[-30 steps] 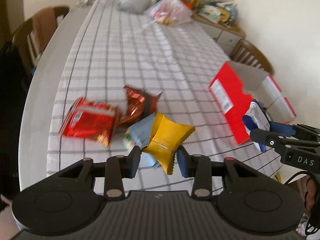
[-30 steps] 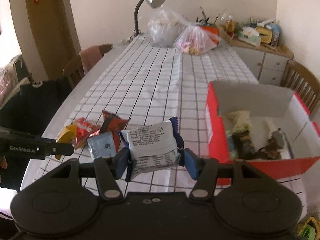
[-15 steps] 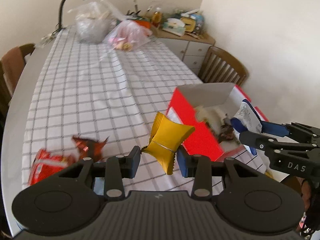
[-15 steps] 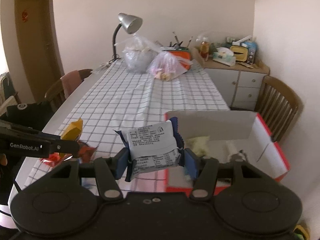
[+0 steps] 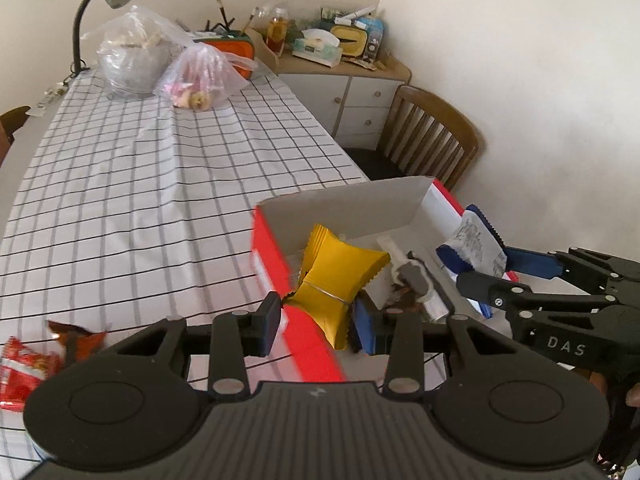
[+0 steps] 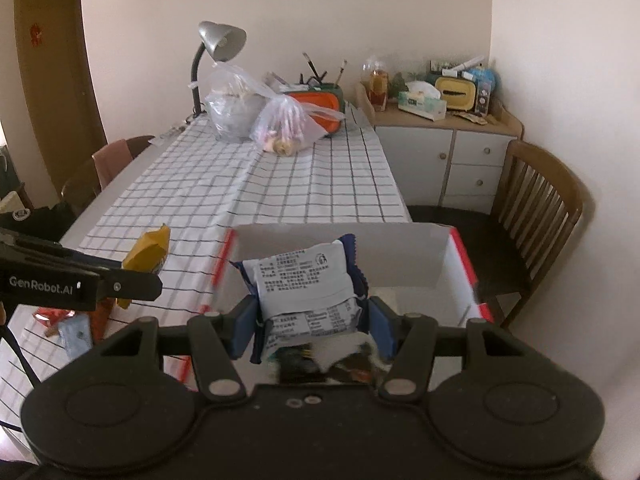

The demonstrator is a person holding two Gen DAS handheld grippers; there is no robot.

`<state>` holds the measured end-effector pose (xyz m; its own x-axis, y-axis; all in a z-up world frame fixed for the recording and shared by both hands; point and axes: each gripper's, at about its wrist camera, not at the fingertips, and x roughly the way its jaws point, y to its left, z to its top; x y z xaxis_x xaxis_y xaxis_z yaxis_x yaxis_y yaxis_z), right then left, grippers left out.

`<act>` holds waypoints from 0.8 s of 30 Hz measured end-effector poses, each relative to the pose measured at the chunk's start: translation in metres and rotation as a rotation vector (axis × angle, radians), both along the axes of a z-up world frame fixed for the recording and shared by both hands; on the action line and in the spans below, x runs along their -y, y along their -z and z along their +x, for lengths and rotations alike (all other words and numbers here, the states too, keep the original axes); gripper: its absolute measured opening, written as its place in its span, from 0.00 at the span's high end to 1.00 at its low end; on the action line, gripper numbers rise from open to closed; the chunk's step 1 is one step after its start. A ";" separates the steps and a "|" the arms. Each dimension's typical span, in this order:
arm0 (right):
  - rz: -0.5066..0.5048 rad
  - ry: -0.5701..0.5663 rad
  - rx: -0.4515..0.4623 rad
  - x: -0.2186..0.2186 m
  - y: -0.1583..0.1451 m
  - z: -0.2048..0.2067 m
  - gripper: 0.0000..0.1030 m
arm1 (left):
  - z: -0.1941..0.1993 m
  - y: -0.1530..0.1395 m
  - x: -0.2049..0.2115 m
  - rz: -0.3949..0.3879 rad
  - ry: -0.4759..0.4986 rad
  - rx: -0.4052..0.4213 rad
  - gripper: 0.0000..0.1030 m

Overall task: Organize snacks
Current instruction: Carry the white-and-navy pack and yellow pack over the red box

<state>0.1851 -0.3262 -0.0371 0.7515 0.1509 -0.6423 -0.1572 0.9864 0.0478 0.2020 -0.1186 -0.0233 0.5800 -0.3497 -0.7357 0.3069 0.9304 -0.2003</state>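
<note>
A yellow packet (image 5: 338, 280) is gripped in the left tongs (image 5: 316, 322) and a white packet (image 6: 306, 292) in the right tongs (image 6: 310, 330), both held over the red box (image 5: 304, 332).

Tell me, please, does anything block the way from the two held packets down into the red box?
Nothing visible does. The yellow packet and white packet hang over the open red box; its top is uncovered, and the snacks inside leave room.

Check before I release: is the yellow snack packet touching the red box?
Cannot tell. In the left wrist view the yellow snack packet, pinched by the left gripper, overlaps the red box wall; neither view shows a gap or contact.
</note>
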 end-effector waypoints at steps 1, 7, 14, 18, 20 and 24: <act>-0.001 0.000 -0.007 0.007 0.002 0.005 0.44 | 0.003 0.002 0.009 0.003 -0.003 -0.005 0.63; -0.011 -0.006 -0.054 0.044 0.020 0.029 0.44 | 0.023 0.016 0.051 0.011 -0.018 -0.050 0.63; -0.025 -0.022 -0.135 0.071 0.045 0.052 0.44 | 0.048 0.038 0.086 0.024 -0.044 -0.126 0.63; -0.041 -0.037 -0.186 0.077 0.060 0.065 0.44 | 0.067 0.052 0.098 0.042 -0.068 -0.174 0.63; -0.054 -0.051 -0.205 0.077 0.066 0.072 0.44 | 0.077 0.059 0.101 0.053 -0.082 -0.199 0.63; -0.079 -0.086 -0.241 0.075 0.077 0.086 0.44 | 0.094 0.071 0.108 0.092 -0.104 -0.232 0.63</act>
